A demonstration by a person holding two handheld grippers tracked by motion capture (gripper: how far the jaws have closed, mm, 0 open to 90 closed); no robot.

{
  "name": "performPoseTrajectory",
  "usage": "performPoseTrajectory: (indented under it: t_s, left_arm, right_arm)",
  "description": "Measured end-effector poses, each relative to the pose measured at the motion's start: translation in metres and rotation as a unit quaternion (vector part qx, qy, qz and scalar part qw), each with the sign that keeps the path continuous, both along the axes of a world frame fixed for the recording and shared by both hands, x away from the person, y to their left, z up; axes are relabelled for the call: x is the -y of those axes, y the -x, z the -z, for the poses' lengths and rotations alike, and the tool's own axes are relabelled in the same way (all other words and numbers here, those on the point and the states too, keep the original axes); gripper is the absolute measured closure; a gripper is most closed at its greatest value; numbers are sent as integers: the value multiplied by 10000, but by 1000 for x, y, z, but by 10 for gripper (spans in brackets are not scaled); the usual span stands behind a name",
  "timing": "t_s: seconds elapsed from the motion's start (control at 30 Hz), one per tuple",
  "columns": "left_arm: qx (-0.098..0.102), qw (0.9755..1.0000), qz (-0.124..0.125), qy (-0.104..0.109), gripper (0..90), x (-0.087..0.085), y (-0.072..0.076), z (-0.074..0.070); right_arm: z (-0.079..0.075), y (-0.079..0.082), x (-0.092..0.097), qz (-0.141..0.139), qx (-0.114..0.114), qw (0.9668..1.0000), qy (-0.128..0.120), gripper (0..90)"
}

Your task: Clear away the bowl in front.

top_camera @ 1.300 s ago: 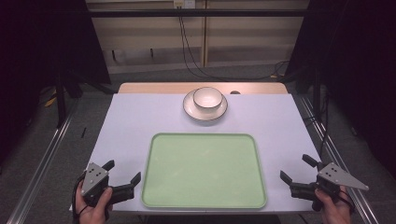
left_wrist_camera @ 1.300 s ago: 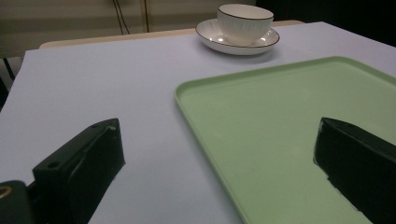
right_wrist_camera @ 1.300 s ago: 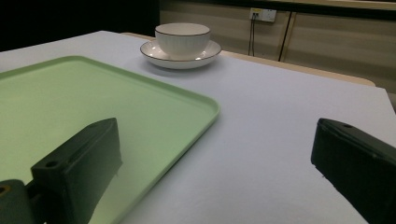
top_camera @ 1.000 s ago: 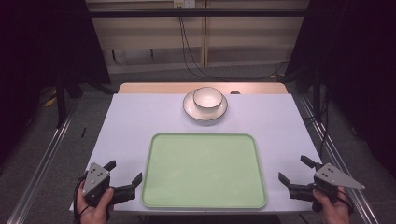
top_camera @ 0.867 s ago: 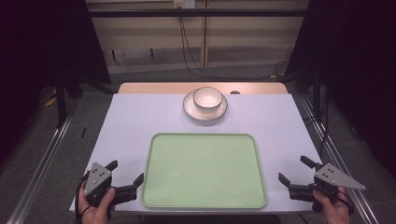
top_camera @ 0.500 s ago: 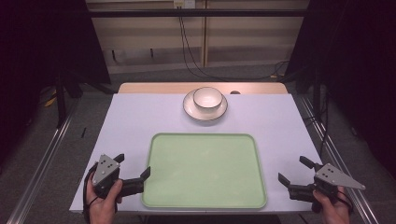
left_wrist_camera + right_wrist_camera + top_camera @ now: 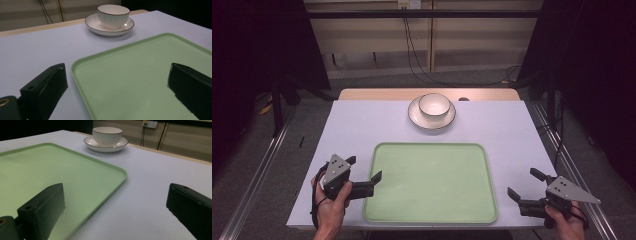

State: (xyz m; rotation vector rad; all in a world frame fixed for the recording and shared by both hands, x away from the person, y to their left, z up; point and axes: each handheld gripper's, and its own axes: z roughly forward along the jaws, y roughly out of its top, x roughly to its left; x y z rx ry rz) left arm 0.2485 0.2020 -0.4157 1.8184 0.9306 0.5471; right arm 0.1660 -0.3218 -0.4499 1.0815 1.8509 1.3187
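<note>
Our left gripper [image 7: 364,174] has moved up to the tray [image 7: 430,182], and both grippers are wide open, holding nothing.

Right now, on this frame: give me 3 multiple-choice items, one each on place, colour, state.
1. Where does the bowl stand?
A. on the saucer
B. on the tray
C. on the bare table

2. What colour is the tray?
A. blue
B. light green
C. red

3. How do the jaws of the left gripper stand?
A. shut on the bowl
B. shut on the tray rim
C. open, holding nothing

Answers:
1 A, the saucer rim rings the bowl in the high view.
2 B, green in all three views.
3 C, the left gripper view shows both jaws wide apart, one over the tray, one over the table.
</note>
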Motion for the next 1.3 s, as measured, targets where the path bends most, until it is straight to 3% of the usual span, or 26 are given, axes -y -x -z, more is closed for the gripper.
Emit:
performPoseTrajectory:
  t_s: [0.1, 0.2, 0.37, 0.53, 0.6, 0.7, 0.73, 0.77, 0.87, 1.07, 1.1, 1.17, 1.3]
  left_arm:
    - [26, 10000, 85, -8, 17, 8, -5, -2]
    - [67, 9999, 102, -76, 15, 15, -11, -3]
    - [36, 9992, 394, 38, 14, 26, -26, -6]
    - [45, 9988, 474, 103, 12, 34, -37, -10]
    - [21, 9986, 479, 220, 16, 38, -40, -11]
    - [-98, 9961, 657, 585, 31, 43, -45, -15]
    - [-48, 9965, 649, 527, 26, 47, -46, -17]
    - [103, 9973, 678, 265, 25, 50, -47, -18]
    - [44, 9965, 757, 339, 27, 57, -54, -20]
    - [-29, 9967, 755, 284, 31, 65, -74, -20]
    - [38, 9963, 834, 190, 33, 69, -78, -20]
    - [78, 9970, 764, 66, 40, 72, -79, -20]
    - [30, 9958, 911, 58, 47, 80, -88, -21]
  right_arm:
    - [-1, 0, 1, -60, 97, 9998, -155, 13]
    - [-1, 0, 1, -76, 60, 9998, -146, 13]
    - [-1, 1, 0, -126, 76, 9998, -163, 13]
    - [-2, 0, 0, -163, 85, 9997, -179, 13]
    - [-2, 1, 0, -156, 94, 9997, -179, 14]
    - [-2, 1, 0, -178, 110, 9996, -189, 13]
    - [-2, 1, 0, -193, 83, 9996, -183, 13]
    - [-2, 0, 0, -185, 85, 9996, -170, 13]
    - [-2, 1, 0, -191, 91, 9996, -182, 14]
    - [-2, 1, 1, -184, 88, 9996, -173, 13]
    - [-2, 2, 1, -156, 75, 9997, -190, 14]
    - [-2, 2, 1, -191, 59, 9996, -220, 14]
    - [-2, 2, 1, -230, 79, 9994, -237, 14]
